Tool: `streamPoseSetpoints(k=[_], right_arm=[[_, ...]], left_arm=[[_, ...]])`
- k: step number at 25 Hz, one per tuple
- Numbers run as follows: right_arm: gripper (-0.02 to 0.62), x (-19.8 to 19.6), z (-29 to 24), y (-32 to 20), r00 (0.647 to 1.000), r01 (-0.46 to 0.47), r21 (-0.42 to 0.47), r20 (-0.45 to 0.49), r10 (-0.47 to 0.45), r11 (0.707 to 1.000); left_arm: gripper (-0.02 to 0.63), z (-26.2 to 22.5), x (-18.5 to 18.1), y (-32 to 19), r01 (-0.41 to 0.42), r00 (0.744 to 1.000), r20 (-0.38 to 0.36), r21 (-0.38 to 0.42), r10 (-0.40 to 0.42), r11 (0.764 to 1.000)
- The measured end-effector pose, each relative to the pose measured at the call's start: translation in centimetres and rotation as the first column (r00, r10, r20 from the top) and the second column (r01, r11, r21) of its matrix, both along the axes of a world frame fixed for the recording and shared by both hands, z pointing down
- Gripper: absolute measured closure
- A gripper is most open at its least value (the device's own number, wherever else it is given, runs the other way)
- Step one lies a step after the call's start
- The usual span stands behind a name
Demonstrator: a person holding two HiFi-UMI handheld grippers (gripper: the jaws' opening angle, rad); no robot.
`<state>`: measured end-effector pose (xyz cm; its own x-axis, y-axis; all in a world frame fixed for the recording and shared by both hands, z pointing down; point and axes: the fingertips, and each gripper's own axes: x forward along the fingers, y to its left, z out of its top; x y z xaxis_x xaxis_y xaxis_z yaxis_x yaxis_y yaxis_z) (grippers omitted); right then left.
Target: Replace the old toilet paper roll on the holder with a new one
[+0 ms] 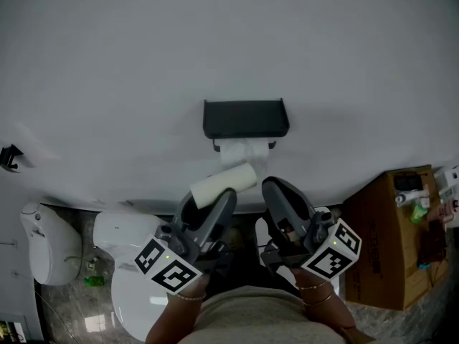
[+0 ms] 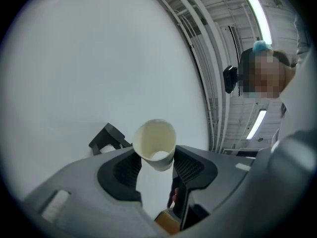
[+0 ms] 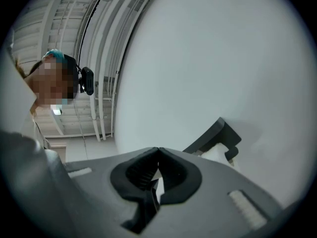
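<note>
- The left gripper [image 2: 156, 156] is clamped on a cream, hollow cardboard tube [image 1: 224, 181]; its two pads press the tube's sides, and the tube's open end faces the camera in the left gripper view.
- The tube sits just below the black wall-mounted metal holder [image 1: 246, 118].
- A white toilet paper roll [image 1: 244, 153] hangs on the holder's bar against the pale grey wall [image 1: 215, 49].
- The right gripper [image 3: 158, 151] has its jaws pressed together with nothing between them, just right of the tube.
- A white toilet [image 1: 129, 264] stands lower left and a brown cardboard box [image 1: 391, 235] right.
</note>
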<state>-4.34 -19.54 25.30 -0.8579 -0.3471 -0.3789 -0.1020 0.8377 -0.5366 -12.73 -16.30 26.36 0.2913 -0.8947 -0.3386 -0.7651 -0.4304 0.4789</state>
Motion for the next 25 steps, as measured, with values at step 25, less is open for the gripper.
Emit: streamPoseSetpoints(k=[25], right_arm=[[0.592,1.0,0.1,1.6,0.999,-0.001,0.022,-0.043,0.002,1.0]], left_arm=[[0.399,1.0,0.7,1.6,-0.004,1.0,0.007,-0.026,0.004,1.0]])
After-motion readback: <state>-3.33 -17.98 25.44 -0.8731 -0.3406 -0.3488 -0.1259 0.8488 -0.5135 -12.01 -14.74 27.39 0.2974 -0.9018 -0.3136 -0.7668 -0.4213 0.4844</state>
